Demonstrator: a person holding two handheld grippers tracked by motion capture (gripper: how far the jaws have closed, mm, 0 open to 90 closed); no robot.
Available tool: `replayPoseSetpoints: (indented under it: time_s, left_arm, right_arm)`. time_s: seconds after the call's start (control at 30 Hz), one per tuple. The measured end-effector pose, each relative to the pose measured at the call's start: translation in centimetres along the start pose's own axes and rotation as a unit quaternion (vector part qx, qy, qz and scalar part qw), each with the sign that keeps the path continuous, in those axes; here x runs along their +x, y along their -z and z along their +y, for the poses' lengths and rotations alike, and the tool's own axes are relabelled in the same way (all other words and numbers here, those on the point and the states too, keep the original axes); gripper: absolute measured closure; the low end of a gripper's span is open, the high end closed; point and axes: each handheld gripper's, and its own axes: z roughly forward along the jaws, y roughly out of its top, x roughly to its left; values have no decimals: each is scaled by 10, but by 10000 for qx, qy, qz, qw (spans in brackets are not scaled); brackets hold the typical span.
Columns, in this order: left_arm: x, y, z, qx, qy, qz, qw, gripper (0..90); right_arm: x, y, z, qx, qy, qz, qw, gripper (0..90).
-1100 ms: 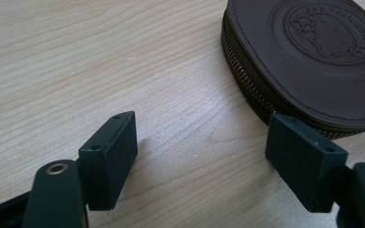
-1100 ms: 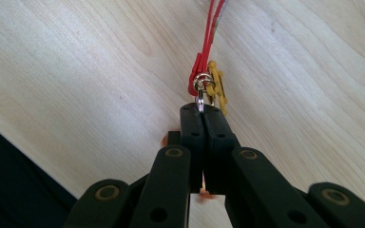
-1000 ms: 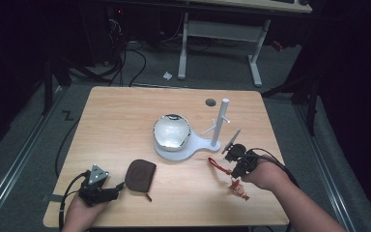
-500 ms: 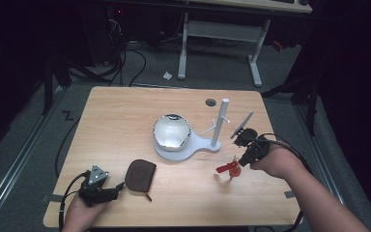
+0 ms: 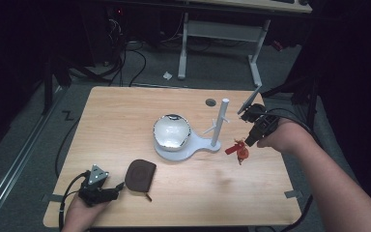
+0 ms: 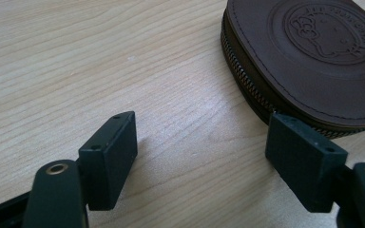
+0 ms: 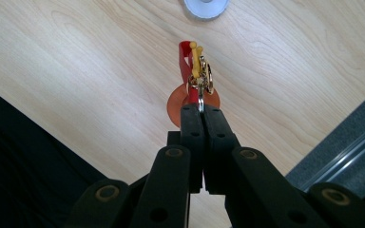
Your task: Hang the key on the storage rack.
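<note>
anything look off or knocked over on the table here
Nothing stands out. The white stand is upright, the brown pouch lies flat and zipped, and the right gripper holds the red keychain clear of the table.

A light wooden table (image 5: 125, 116) with a pale grain carries everything here. Near its middle stands a white stand (image 5: 187, 150) with a flat base and an upright post with short side pegs; a round white bowl-like piece (image 5: 171, 131) sits on the wide end of that base. Near the front left lies a dark brown zipped leather pouch (image 5: 140, 174), flat on the wood, its embossed lid up. A small round dark disc (image 5: 210, 102) lies near the far edge. The table stands on grey floor (image 5: 24, 145).
</note>
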Motion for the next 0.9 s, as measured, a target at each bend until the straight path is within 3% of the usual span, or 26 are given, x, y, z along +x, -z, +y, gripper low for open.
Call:
replayPoseSetpoints:
  time_s: [0.03,0.27,0.33,0.37,0.4,0.43,0.63,0.9]
  left_arm:
    - [0,0,0,0,2,-2,10000,263]
    - [1,0,0,1,9,-27,10000,263]
    - [1,0,0,-3,14,-30,10000,263]
    - [1,0,0,-5,18,-32,10000,263]
    - [1,0,0,-8,21,-33,10000,263]
    - [1,0,0,-10,25,-33,10000,263]
    - [1,0,0,-27,47,-34,10000,263]
    - [1,1,-1,-24,53,-36,10000,263]
  right_arm:
    - [0,3,3,60,-83,4,9999,891]
    - [0,14,21,108,91,-22,9999,891]
    - [3,16,26,130,39,-4,9999,891]
    - [3,16,29,123,148,-12,9998,891]
    - [6,17,31,154,56,2,9999,891]
    - [5,17,33,129,184,1,9997,891]
    - [7,23,44,102,196,69,9997,891]
    - [5,19,59,64,264,114,9996,891]
